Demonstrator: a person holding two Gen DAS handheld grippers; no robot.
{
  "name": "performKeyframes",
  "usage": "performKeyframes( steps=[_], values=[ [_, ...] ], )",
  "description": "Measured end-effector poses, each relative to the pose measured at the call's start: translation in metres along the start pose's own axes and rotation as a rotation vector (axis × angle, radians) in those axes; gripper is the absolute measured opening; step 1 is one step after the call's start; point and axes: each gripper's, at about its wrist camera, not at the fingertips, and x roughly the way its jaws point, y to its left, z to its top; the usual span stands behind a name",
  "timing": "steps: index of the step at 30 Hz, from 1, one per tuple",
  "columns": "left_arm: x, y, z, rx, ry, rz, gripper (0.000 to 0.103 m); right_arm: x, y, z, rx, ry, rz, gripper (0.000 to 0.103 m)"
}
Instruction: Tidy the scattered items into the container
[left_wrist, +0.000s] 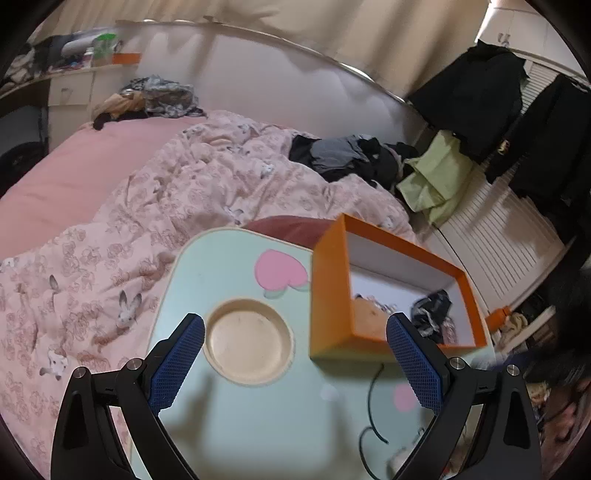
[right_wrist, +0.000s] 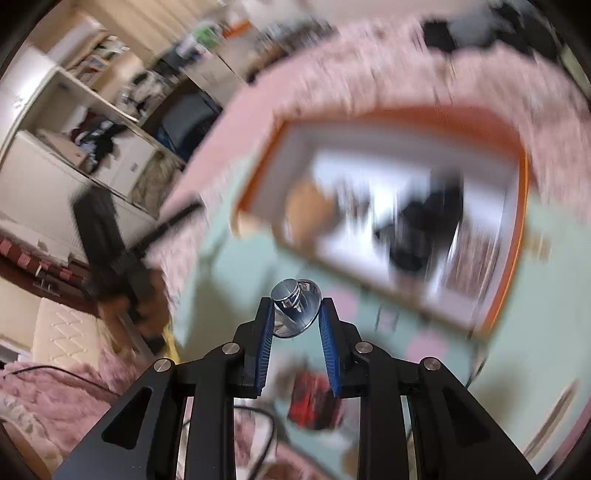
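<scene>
The right gripper (right_wrist: 296, 314) is pinching a shiny chrome metal disc with a raised centre knob (right_wrist: 295, 308) between its blue pads (right_wrist: 266, 332); the disc sits edge-on across the fingertips, knob facing forward. Straight ahead and slightly right of it lies the open orange cardboard box with white interior (right_wrist: 517, 206); its long axis appears to run left to right across the view, though motion blur hides detail. The box stands at the far right corner of the pale green lap table (left_wrist: 229, 258). The left gripper (left_wrist: 295, 354) is spread wide and empty, hovering over the table with the box's near left corner between its fingers; the right arm carries the load, so delivery probably falls to it. A thin black cord (left_wrist: 373, 406) is near the table's near right edge.
</scene>
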Motion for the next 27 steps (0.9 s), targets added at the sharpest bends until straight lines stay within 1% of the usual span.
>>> performKeyframes(
  steps=[1,2,4,5,6,8,9,11,12,13,14,15,16,17,18,20,22,23,24,26,27],
  values=[
    [-0.004,-0.004,-0.002,0.016,-0.007,-0.005,0.099,0.012,-0.003,-0.012,0.020,0.030,0.001,0.026],
    [-0.007,-0.008,-0.005,0.032,-0.013,-0.007,0.099,0.022,-0.008,-0.016,0.033,0.048,-0.005,0.026],
    [-0.012,-0.014,-0.010,0.058,-0.027,-0.017,0.099,0.041,-0.013,-0.029,0.057,0.059,-0.056,0.027],
    [-0.013,-0.018,-0.013,0.069,-0.033,-0.028,0.099,0.048,-0.013,-0.033,0.059,0.059,-0.103,0.027],
    [-0.014,-0.020,-0.015,0.078,-0.031,-0.037,0.099,0.051,-0.013,-0.033,0.062,0.056,-0.133,0.027],
    [-0.014,-0.026,-0.021,0.091,-0.016,-0.051,0.099,0.050,-0.012,-0.033,0.070,0.034,-0.155,0.027],
    [-0.014,-0.029,-0.023,0.098,-0.011,-0.059,0.099,0.043,-0.008,-0.032,0.067,0.005,-0.176,0.030],
    [-0.015,-0.036,-0.030,0.126,0.005,-0.065,0.099,0.023,-0.008,-0.034,0.047,-0.058,-0.253,0.040],
    [-0.016,-0.040,-0.034,0.148,0.016,-0.070,0.099,0.013,-0.004,-0.038,0.042,-0.101,-0.274,0.048],
    [-0.016,-0.043,-0.038,0.177,0.037,-0.074,0.099,-0.001,0.000,-0.043,0.044,-0.156,-0.274,0.057],
    [-0.016,-0.046,-0.042,0.200,0.059,-0.071,0.099,-0.012,0.004,-0.051,0.049,-0.212,-0.260,0.061],
    [-0.017,-0.048,-0.049,0.233,0.090,-0.064,0.099,-0.028,0.006,-0.062,0.057,-0.292,-0.241,0.066],
    [-0.019,-0.051,-0.058,0.269,0.120,-0.049,0.099,-0.040,0.007,-0.076,0.066,-0.374,-0.245,0.068],
    [-0.022,-0.053,-0.069,0.294,0.134,-0.035,0.099,-0.048,0.009,-0.093,0.074,-0.462,-0.278,0.068],
    [-0.025,-0.055,-0.078,0.308,0.141,-0.027,0.099,-0.051,0.010,-0.105,0.083,-0.522,-0.321,0.068],
    [-0.031,-0.060,-0.100,0.325,0.160,-0.009,0.099,-0.049,0.014,-0.141,0.091,-0.648,-0.491,0.068],
    [-0.038,-0.063,-0.119,0.317,0.157,0.018,0.099,-0.032,0.019,-0.165,0.085,-0.704,-0.564,0.068],
    [-0.041,-0.064,-0.129,0.302,0.165,0.009,0.099,-0.030,0.017,-0.174,0.096,-0.707,-0.579,0.068],
    [-0.044,-0.065,-0.135,0.282,0.174,-0.007,0.099,-0.023,0.014,-0.183,0.124,-0.686,-0.588,0.068],
    [-0.051,-0.065,-0.146,0.228,0.178,-0.037,0.099,-0.010,0.009,-0.195,0.154,-0.599,-0.583,0.068],
    [-0.053,-0.065,-0.149,0.209,0.169,-0.042,0.099,-0.007,0.011,-0.200,0.163,-0.581,-0.591,0.068]
  ],
)
